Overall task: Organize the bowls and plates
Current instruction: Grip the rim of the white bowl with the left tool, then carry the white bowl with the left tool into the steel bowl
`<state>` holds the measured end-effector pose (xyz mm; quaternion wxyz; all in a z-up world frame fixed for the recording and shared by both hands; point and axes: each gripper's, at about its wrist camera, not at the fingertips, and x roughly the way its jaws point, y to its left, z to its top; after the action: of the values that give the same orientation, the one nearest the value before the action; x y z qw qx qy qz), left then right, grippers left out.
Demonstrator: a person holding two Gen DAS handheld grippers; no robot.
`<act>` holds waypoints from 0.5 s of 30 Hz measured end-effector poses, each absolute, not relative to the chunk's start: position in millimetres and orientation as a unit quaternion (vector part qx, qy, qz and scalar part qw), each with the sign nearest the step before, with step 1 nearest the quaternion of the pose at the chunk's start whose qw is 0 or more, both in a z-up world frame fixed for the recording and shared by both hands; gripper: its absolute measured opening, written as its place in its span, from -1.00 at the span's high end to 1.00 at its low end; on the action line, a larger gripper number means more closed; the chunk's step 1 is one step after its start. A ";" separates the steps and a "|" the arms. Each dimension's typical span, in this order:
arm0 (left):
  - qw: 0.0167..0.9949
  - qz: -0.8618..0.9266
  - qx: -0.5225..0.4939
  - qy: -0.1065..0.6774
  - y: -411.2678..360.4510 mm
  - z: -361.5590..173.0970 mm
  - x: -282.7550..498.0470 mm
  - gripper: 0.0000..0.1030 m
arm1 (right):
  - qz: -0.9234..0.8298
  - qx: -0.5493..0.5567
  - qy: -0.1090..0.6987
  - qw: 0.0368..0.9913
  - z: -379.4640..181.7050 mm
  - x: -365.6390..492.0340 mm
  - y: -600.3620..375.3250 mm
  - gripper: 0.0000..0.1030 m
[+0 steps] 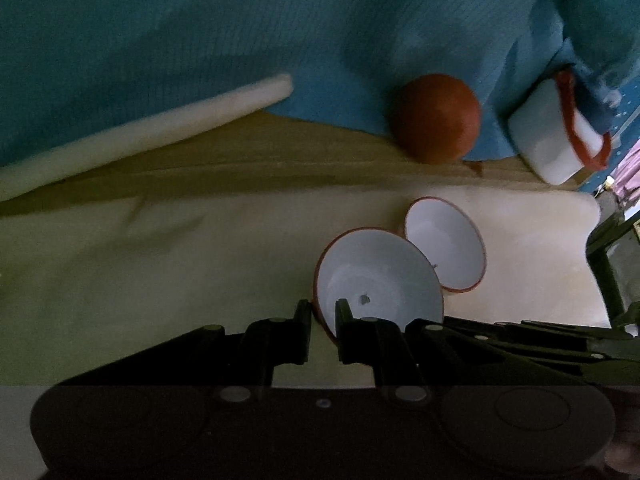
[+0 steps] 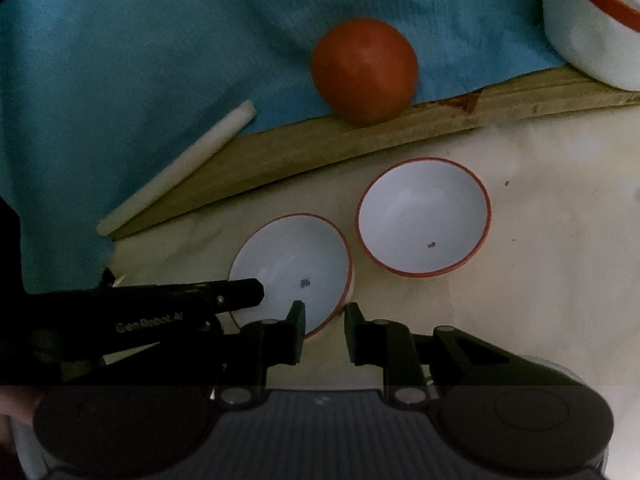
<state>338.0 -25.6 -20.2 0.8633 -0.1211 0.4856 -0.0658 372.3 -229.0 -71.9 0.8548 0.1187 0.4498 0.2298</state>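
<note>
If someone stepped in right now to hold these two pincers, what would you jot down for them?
Left gripper: shut on the near bowl's rim.
Right gripper: shut on the same bowl's rim, opposite side.
Far bowl: upright and free on the cream mat, beside the near one, apparently just apart.
Orange ball and white tub sit behind, on the blue cloth.
Done: near bowl gripped. Nothing stacked yet.
Left: probably lift it and nest it with the far bowl.

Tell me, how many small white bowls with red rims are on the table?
2. The near bowl is gripped at its rim by the left gripper and right gripper; the far bowl sits beside it, untouched. Others may be out of view.
</note>
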 end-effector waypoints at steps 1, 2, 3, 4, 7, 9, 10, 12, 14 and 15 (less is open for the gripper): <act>0.865 -0.067 -0.120 0.483 -26.5 -17.9 336.2 0.76 | 0.231 0.119 0.447 0.856 -70.1 370.4 -231.3 0.54; 0.866 -0.068 -0.120 0.481 -27.6 -15.8 334.3 0.76 | 0.233 0.120 0.444 0.857 -67.6 367.9 -233.4 0.54; 0.868 -0.069 -0.120 0.478 -28.2 -13.6 332.4 0.76 | 0.234 0.119 0.440 0.859 -65.3 365.7 -235.5 0.54; 0.869 -0.071 -0.119 0.475 -29.4 -11.9 330.8 0.76 | 0.235 0.117 0.437 0.860 -63.7 363.9 -237.5 0.54; 0.870 -0.075 -0.118 0.473 -33.6 -9.6 328.0 0.76 | 0.236 0.117 0.431 0.863 -59.4 357.5 -243.5 0.54; 0.871 -0.079 -0.117 0.471 -37.9 -7.4 326.7 0.76 | 0.234 0.119 0.429 0.864 -58.2 353.4 -248.4 0.54; 0.872 -0.082 -0.116 0.469 -40.4 -5.1 325.6 0.76 | 0.233 0.120 0.427 0.865 -55.9 350.9 -248.4 0.54; 0.873 -0.090 -0.114 0.465 -46.7 -0.8 324.3 0.76 | 0.232 0.122 0.424 0.867 -52.9 346.9 -253.6 0.54; 0.875 -0.099 -0.112 0.461 -53.1 3.9 322.3 0.76 | 0.230 0.125 0.420 0.869 -48.7 341.0 -261.6 0.54; 0.875 -0.103 -0.111 0.460 -56.5 5.6 321.1 0.76 | 0.229 0.126 0.418 0.870 -46.4 338.3 -265.5 0.54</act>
<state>321.1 -56.5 5.6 0.8750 -0.1111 0.4597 -0.1034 338.3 -265.5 -46.4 0.8702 0.1263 0.4176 0.2289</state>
